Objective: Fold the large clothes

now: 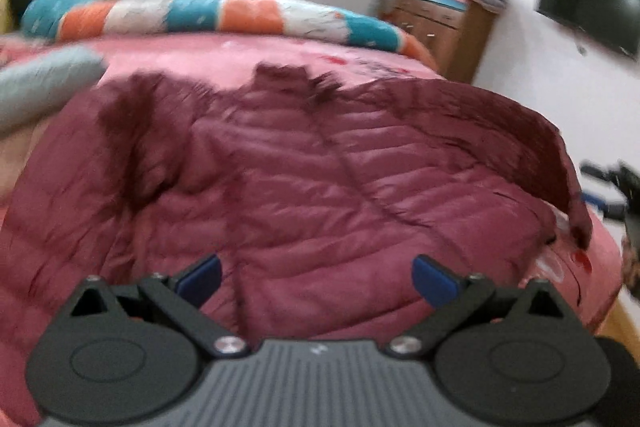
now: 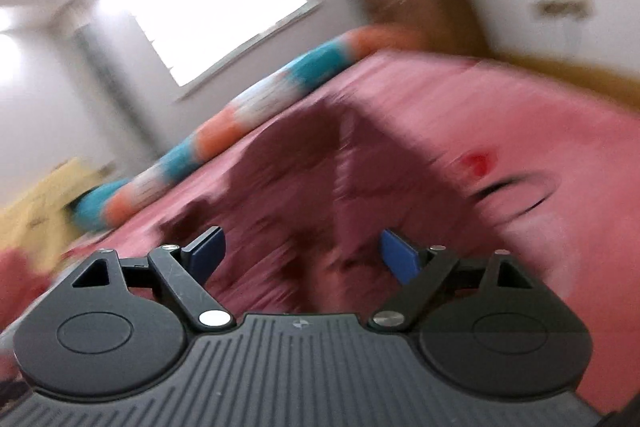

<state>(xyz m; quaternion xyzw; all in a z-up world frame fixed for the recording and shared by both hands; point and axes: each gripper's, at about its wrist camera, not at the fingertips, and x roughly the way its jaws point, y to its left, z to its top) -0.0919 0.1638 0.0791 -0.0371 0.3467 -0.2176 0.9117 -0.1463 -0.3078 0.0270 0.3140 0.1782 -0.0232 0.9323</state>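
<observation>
A maroon quilted down jacket (image 1: pixel 304 163) lies spread flat on the pink bed (image 1: pixel 224 55), collar pointing away toward the striped bolster (image 1: pixel 224 15) at the far side and hem nearest the camera. Its long axis, collar to hem, runs straight away from the left gripper (image 1: pixel 316 277), whose blue-padded fingers (image 1: pixel 200 277) are spread wide with nothing between them, hovering just above the hem near the jacket's midline. One sleeve stretches out to the right, its cuff hanging near the bed's right edge; the other side of the jacket reaches toward the left, partly blurred.

The right gripper (image 2: pixel 302 253) is also spread wide and empty. Its view is heavily motion-blurred and tilted, but the jacket (image 2: pixel 288 187) shows ahead of and below its fingers, with bare pink bedding to the right of it.

The left gripper looks nearer the hem; the right appears better placed for the outstretched sleeve. Folding that sleeve inward across the body seems the likely first step. There is free bed surface beyond the collar and on the right, while the near and right bed edges limit how far fabric can be dragged.
</observation>
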